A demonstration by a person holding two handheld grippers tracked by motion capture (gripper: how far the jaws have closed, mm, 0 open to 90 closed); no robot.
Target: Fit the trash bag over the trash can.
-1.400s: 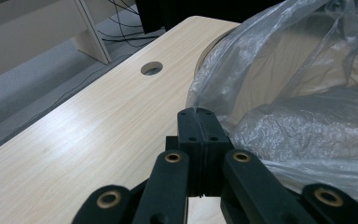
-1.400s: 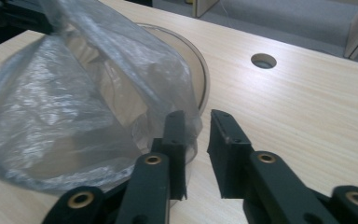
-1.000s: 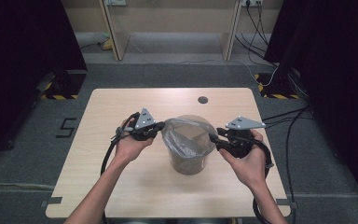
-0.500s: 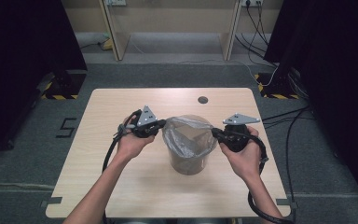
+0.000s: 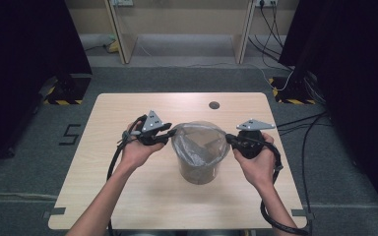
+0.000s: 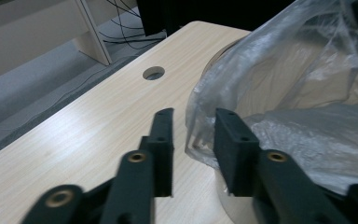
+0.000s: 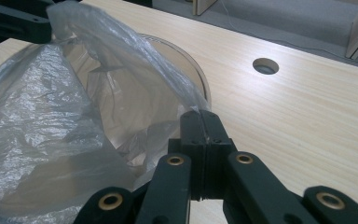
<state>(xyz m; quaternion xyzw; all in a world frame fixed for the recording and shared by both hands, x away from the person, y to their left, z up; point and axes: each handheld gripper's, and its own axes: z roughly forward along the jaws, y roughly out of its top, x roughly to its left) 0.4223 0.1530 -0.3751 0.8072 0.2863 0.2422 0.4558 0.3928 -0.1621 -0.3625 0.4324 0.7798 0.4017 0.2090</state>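
Note:
A round clear bin (image 5: 199, 173) stands mid-table, lined with a crinkled clear plastic bag (image 5: 199, 147). My left gripper (image 5: 171, 133) is at the bin's left rim. Its jaws have just been opening and now stand apart in the left gripper view (image 6: 193, 130), with the bag's loose edge (image 6: 198, 140) hanging in the gap, unpressed. My right gripper (image 5: 228, 139) is at the right rim. Its jaws have just closed, and in the right gripper view they are shut (image 7: 200, 119) on a pinch of the bag's edge (image 7: 186, 100), which is pulled up off the bin's rim (image 7: 189, 58).
The light wooden table (image 5: 128, 196) has a round cable hole (image 5: 214, 105) near its far edge. Cables trail from both grippers over the table's front and right sides. Behind the table stand wooden desk legs and floor stands with yellow-black stripes (image 5: 61, 101).
The right gripper has shifted in a little to the bag's right rim and closed on it. The left gripper's jaws have parted at the left rim.

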